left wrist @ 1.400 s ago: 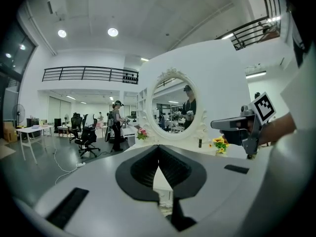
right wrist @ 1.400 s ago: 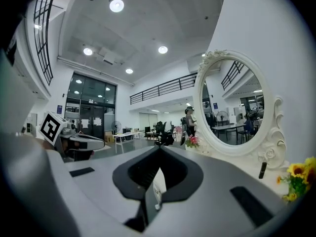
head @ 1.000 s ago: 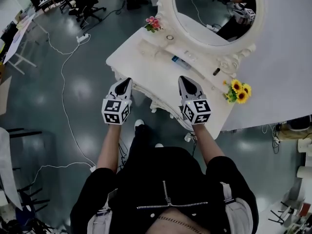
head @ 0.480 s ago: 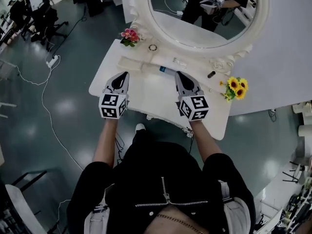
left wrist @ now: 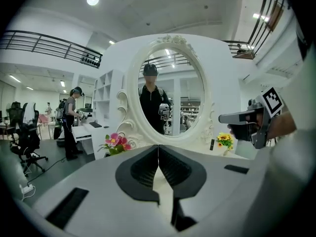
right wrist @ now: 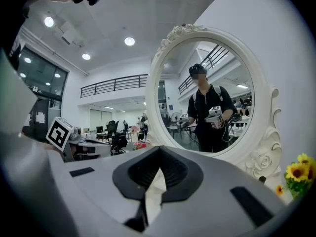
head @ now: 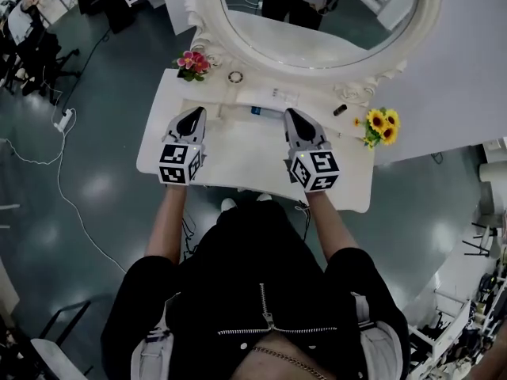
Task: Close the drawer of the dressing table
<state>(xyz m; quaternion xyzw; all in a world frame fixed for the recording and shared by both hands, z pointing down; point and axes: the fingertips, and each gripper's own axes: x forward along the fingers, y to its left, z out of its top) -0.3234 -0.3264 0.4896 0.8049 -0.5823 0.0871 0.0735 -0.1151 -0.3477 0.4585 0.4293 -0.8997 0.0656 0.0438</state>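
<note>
White dressing table [head: 238,161] stands against the wall. Its drawer seems pushed in under the front edge, though the top hides it. Above the top, the left gripper [head: 192,115] and right gripper [head: 293,117] hover side by side, jaws pressed together on nothing. At the table's back stand a mirror [head: 317,30], pink flowers [head: 190,62] and sunflowers [head: 379,127].

dressing table [head: 238,155]: mirror [head: 317,14] at rear | flower bunch [head: 191,62] left | sunflowers [head: 379,125] right
</note>
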